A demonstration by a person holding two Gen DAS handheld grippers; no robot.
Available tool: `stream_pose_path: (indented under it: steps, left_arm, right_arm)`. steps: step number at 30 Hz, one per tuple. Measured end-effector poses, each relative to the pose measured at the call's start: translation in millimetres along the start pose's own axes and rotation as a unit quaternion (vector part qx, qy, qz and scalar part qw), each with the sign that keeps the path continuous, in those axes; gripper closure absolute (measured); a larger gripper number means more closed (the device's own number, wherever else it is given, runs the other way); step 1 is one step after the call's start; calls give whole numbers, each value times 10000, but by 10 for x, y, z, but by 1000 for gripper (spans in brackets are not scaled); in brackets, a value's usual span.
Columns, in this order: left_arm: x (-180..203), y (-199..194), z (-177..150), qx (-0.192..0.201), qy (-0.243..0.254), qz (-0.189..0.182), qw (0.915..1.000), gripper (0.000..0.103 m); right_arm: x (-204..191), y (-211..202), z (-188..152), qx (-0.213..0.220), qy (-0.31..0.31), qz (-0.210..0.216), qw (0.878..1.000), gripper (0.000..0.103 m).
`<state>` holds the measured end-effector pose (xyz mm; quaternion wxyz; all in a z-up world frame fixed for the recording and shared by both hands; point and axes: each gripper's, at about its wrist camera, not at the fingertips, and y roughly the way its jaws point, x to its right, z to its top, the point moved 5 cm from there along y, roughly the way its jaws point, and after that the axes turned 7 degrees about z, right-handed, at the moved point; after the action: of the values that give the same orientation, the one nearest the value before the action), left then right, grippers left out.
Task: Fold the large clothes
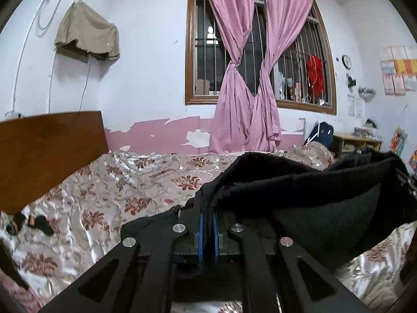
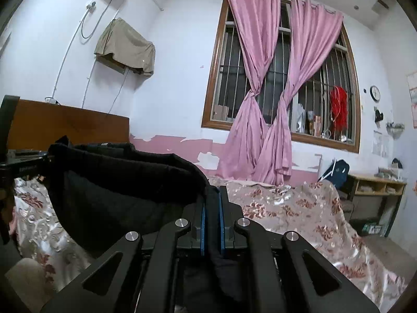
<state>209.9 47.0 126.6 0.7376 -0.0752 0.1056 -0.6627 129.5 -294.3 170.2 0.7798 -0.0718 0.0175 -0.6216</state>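
We see a wooden headboard [image 1: 49, 143] at left, a floral bedspread [image 1: 104, 182], and pink curtains [image 1: 242, 78] knotted over a barred window. Our left gripper [image 1: 207, 208] and right gripper [image 2: 212, 203] each pinch the black garment [image 1: 312, 195], stretched between them above the bed.

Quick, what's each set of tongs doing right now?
Left tongs: shut on the black knitted garment.
Right tongs: shut on the same garment.
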Motion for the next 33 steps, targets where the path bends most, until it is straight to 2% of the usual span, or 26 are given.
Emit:
stream_pose_path:
  steps: [2, 5, 8, 12, 19, 25, 33]
  left_arm:
    - [44, 163, 50, -54, 58, 7, 10000, 97]
    - [117, 407, 115, -125, 115, -52, 9998, 97]
    - [219, 622, 204, -76, 477, 44, 9988, 97]
    - [311, 945, 319, -63, 827, 181, 9964, 97]
    - [442, 1646, 421, -219, 1017, 226, 9943, 97]
    - [567, 2133, 347, -294, 1106, 326, 9929, 97]
    - [629, 2799, 64, -737, 978, 391, 9917, 97]
  right_arm:
    - [37, 136, 39, -2, -28, 11, 10000, 97]
    - [150, 392, 63, -100, 283, 171, 9994, 97]
    - [298, 666, 46, -216, 524, 233, 9981, 97]
    - [412, 1054, 60, -338, 302, 164, 9988, 97]
    - [543, 1678, 167, -521, -82, 165, 9985, 97]
    - [699, 2318, 60, -779, 45, 142, 9968, 97]
    - [737, 3037, -305, -1009, 87, -61, 9948, 97]
